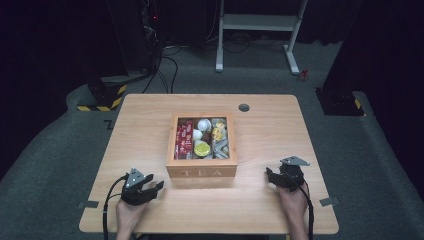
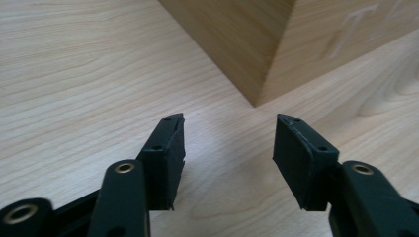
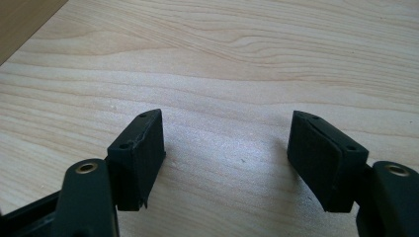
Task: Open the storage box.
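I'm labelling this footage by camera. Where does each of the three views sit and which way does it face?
High view: above the person's side, looking forward and down on the table; both hands, left gripper, right gripper.
Left gripper view: rides the left gripper, faces a corner of the tea box; its open jaws.
Right gripper view: rides the right gripper, faces bare tabletop; its open jaws.
Shared: the tea box in the high and left gripper views.

Both grippers are black all over. The left gripper (image 1: 159, 187) and the right gripper (image 1: 267, 175) each carry a grey three-cornered plate on top and trail a thin black cable toward the near table edge. Close up, each jaw is a flat rectangular block with small screw holes, hinged on arms with brass-coloured rivets. The person's forearms look bare, as far as I can tell.
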The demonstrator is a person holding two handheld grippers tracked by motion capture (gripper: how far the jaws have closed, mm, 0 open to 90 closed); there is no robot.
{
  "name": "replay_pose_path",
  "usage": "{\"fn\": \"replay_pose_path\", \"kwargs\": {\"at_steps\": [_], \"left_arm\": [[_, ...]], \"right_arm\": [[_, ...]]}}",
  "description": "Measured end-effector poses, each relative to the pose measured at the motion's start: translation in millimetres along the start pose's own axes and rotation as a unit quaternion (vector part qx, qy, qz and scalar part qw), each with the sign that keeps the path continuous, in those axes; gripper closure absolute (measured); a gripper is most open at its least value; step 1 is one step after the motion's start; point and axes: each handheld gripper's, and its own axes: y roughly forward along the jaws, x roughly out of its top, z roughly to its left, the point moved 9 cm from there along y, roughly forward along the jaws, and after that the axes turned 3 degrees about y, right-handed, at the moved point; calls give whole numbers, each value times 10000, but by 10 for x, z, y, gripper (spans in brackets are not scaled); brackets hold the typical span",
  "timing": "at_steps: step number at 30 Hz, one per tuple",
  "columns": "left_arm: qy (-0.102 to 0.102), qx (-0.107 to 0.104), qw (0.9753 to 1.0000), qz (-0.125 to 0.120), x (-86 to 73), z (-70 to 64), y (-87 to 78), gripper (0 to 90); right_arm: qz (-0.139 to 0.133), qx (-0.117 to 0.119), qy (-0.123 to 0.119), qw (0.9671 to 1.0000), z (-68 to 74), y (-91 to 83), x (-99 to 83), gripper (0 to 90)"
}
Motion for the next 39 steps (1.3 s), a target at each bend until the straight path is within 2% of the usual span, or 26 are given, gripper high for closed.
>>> {"fn": "replay_pose_path", "kwargs": {"at_steps": [1,8,12,13,14,17,21,23,27,39], "left_arm": [[-36,-57,10000,-6,1,-27,1,476],[129,-262,9996,10,52,-148,33,508],[305,-316,9990,-71,86,-256,72,578],[305,-316,9990,-71,86,-256,72,592],[388,-327,9987,-28,80,-295,95,609],[416,-386,9984,-77,86,-334,109,662],[325,-466,9982,-166,121,-341,100,715],[359,-467,9980,-221,154,-339,96,753],[400,-499,9978,-167,182,-361,114,781],[475,-509,9974,-209,301,-434,225,882]], "right_arm": [[0,0,0,10000,0,0,0,304],[0,0,0,10000,0,0,0,304],[0,0,0,10000,0,0,0,304],[0,0,0,10000,0,0,0,304],[-1,1,1,10000,0,0,0,304],[-1,4,-3,10000,0,0,1,304],[-2,4,-3,10000,-1,1,1,304],[-1,3,-2,10000,-1,1,1,304],[-1,4,-2,10000,0,1,1,304],[-1,10,-13,10000,1,1,1,300]]}}
